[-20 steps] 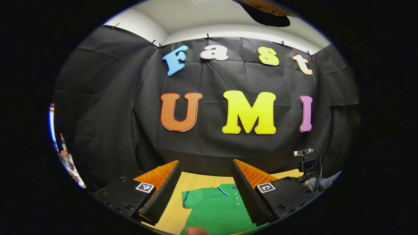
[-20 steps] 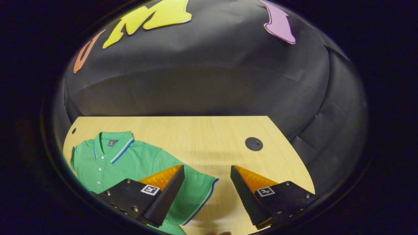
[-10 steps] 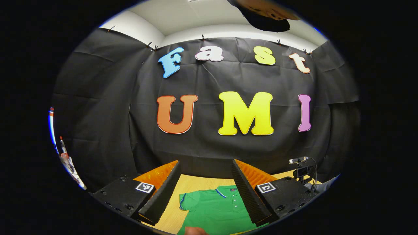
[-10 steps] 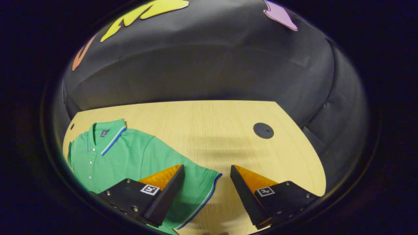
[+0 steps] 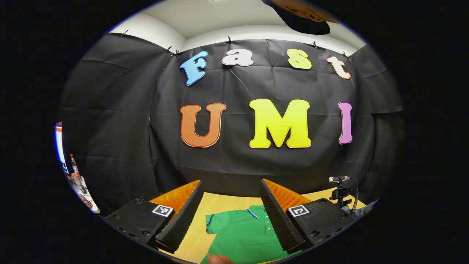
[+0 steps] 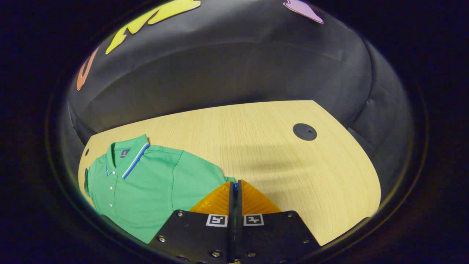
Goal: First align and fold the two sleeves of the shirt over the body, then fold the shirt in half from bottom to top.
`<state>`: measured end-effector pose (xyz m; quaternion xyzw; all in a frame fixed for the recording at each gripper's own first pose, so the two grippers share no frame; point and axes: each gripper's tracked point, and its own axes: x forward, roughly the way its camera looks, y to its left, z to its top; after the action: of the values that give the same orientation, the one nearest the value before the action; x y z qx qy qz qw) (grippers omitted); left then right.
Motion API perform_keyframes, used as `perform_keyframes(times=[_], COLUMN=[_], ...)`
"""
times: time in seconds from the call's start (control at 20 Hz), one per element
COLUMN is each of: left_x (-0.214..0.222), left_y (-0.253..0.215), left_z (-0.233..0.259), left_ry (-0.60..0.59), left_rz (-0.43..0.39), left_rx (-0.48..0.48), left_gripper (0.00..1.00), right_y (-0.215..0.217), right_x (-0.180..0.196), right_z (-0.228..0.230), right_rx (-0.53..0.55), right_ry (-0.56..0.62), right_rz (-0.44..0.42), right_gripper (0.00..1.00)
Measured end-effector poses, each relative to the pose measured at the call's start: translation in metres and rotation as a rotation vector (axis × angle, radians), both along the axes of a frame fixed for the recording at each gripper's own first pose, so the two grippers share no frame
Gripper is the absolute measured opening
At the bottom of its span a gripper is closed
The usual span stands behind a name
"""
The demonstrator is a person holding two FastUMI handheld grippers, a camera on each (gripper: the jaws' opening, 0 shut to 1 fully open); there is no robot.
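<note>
Left gripper: I hold it raised, fingers spread wide apart.
Right gripper: mine is low, fingers pressed together.

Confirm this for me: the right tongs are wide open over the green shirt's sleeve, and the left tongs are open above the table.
Not quite: the right tongs are shut, pinching the sleeve edge of the green shirt, as the right gripper view shows. The left tongs are indeed open above the table.

No readable text, shirt label (too small)
</note>
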<state>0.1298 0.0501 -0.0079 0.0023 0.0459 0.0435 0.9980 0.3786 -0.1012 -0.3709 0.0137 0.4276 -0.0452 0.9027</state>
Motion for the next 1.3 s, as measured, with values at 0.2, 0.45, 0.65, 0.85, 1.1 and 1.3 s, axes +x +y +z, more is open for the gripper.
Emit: perform_keyframes(times=[0.2, 0.45, 0.65, 0.85, 1.1, 1.3], left_x=[-0.004, -0.008, -0.010, -0.010, -0.013, -0.013], left_y=[0.005, 0.011, 0.011, 0.007, 0.003, 0.004], left_z=[-0.002, -0.005, -0.007, -0.005, -0.008, -0.005], left_ry=[0.007, 0.020, 0.025, 0.021, 0.030, 0.025], left_rz=[0.012, 0.026, 0.022, 0.012, 0.000, 0.001], left_rx=[0.004, 0.003, 0.005, 0.007, 0.008, 0.016], left_gripper=[0.98, 0.98, 0.98, 0.98, 0.98, 0.98], right_y=[0.004, 0.006, 0.022, 0.049, 0.092, 0.125], right_x=[0.001, 0.001, 0.003, 0.003, -0.005, -0.019], right_z=[0.002, 0.007, 0.026, 0.047, 0.056, 0.053], right_rx=[0.016, -0.005, -0.005, 0.003, 0.028, 0.045], right_ry=[-0.005, -0.017, -0.060, -0.107, -0.128, -0.117], right_rz=[0.011, 0.033, 0.059, 0.108, 0.158, 0.212], right_gripper=[0.01, 0.01, 0.01, 0.01, 0.01, 0.01])
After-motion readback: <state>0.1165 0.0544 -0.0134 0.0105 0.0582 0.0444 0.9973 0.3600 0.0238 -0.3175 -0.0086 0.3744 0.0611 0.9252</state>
